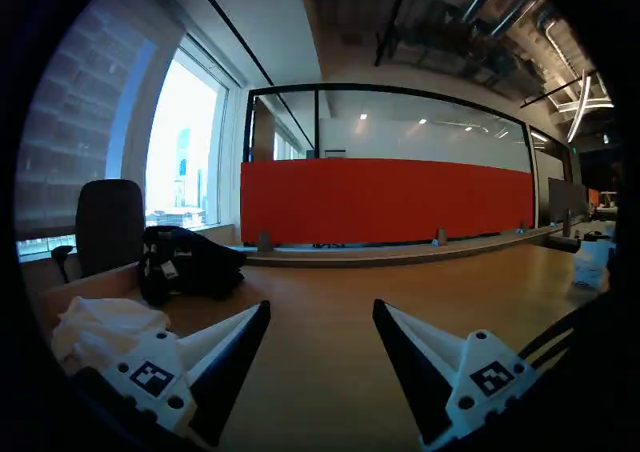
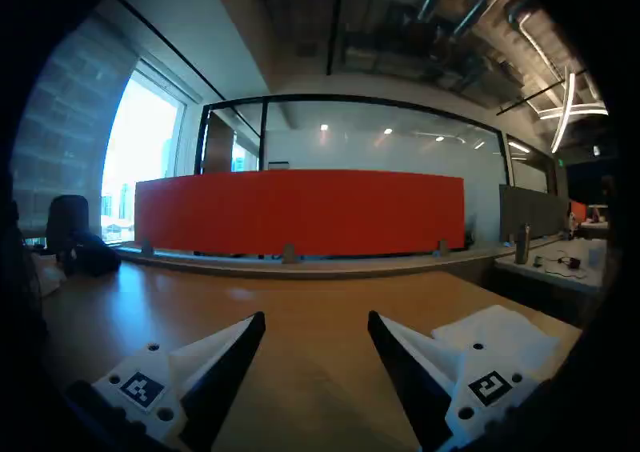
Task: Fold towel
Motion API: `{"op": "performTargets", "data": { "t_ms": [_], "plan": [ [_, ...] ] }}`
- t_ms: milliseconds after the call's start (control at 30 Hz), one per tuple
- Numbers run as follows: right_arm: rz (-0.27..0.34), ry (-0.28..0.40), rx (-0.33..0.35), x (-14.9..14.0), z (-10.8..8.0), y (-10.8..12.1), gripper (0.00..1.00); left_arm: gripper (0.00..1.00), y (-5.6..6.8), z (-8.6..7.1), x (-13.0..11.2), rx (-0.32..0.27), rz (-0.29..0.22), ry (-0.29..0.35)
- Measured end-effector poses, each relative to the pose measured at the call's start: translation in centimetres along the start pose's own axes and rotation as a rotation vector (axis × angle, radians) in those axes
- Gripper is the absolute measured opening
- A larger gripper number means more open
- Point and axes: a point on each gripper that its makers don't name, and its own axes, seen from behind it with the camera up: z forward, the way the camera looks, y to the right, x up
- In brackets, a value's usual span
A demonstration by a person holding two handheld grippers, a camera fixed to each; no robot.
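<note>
Since nothing is held between the fingers, the left hand-held gripper can be called wide open, hovering over bare tabletop. Same story for the right hand-held gripper: spread wide, nothing pinched.

Just past the right finger in the right gripper view, a white towel is seen lying fairly flat, near the right edge of the tabletop. In the left gripper view a crumpled white cloth is parked near left, with a black bag behind it and a dark chair farther back. A red partition is stretched across the far side.

What could go wrong, as a guess: the towel sits so close to the edge that it could be shoved off if it's approached from the left. Only the top layer might get caught if the fingers are brought in too shallow. The wrong white cloth could also be picked, since two are lying around.
</note>
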Motion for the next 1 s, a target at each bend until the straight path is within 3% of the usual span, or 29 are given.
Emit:
{"op": "performTargets", "data": {
  "t_ms": [1000],
  "plan": [
    [-0.001,-0.001,0.0,-0.01,-0.03,0.03,1.0,0.96,0.05,-0.09,0.32,0.001,0.002,-0.002]
  ]
}}
